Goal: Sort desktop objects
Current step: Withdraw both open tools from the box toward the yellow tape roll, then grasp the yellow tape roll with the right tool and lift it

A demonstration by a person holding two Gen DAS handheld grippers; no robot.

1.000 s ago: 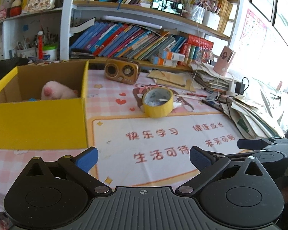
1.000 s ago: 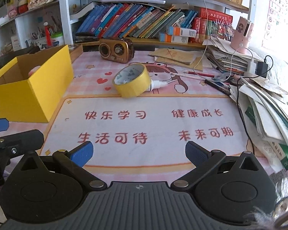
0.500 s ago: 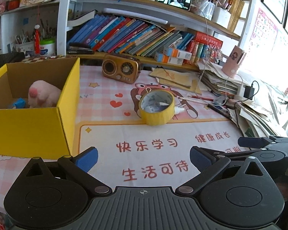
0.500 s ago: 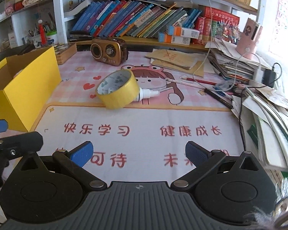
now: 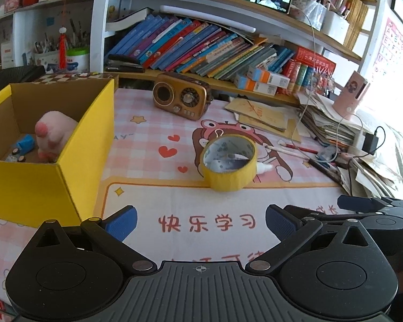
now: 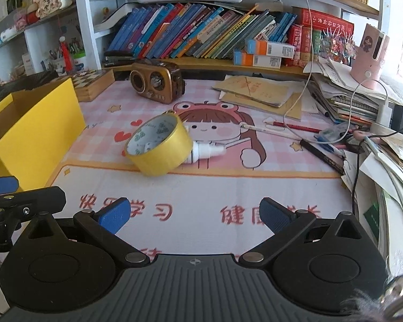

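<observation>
Though propped askew, tape roll [image 6: 158,146] open-end-up.

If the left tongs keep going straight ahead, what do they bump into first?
Most likely the yellow tape roll, which sits on the desk mat right ahead of the open left tongs. Nothing lies between them, though the depth is hard to judge.

Left gripper [image 5: 200,221]: black plastic body, ribbed dark grey centre plate with small white crosshair mark, two round disc housings, triangular cut-outs in linkage arms, silver pivot screws, blue textured pads [image 5: 121,222] on the fingers. Right gripper [image 6: 194,214]: same build, black linkages, silver screws, crosshair mark, blue ribbed pads [image 6: 114,214]. Fuzzy grey material at lower right corner of right wrist view.
</observation>
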